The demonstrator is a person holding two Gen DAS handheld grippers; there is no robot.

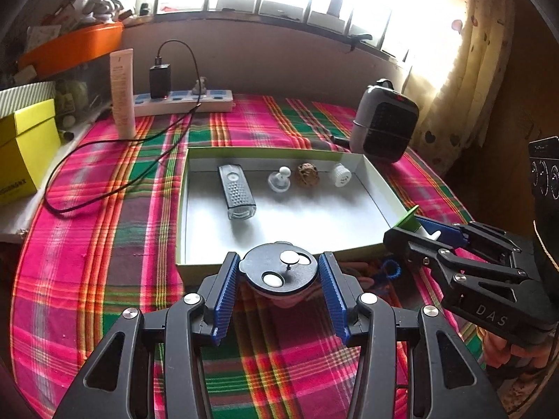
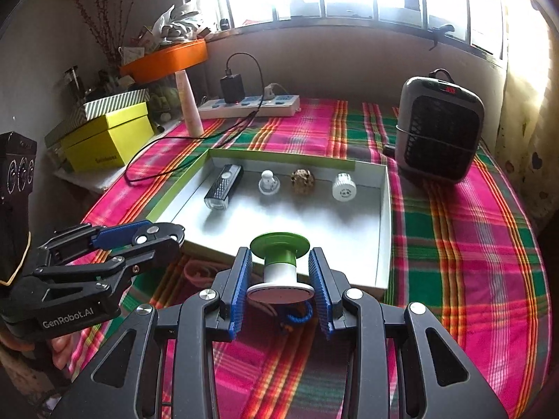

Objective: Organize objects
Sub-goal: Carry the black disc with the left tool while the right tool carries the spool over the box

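Above the tray's (image 1: 380, 171) near edge, left gripper (image 1: 279, 274) grasping black disc (image 1: 276, 272), right gripper (image 2: 279, 279) grasping green-topped spool (image 2: 279, 262).

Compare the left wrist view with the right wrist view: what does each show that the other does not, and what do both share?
Only the left wrist view shows the face of the round black disc with its white dots, held in the left gripper.

Only the right wrist view shows the whole green-and-white spool, gripped by the right gripper, with its green flange and white barrel.

Both show the open box with four items in a row, the heater, the power strip and the plaid tablecloth.
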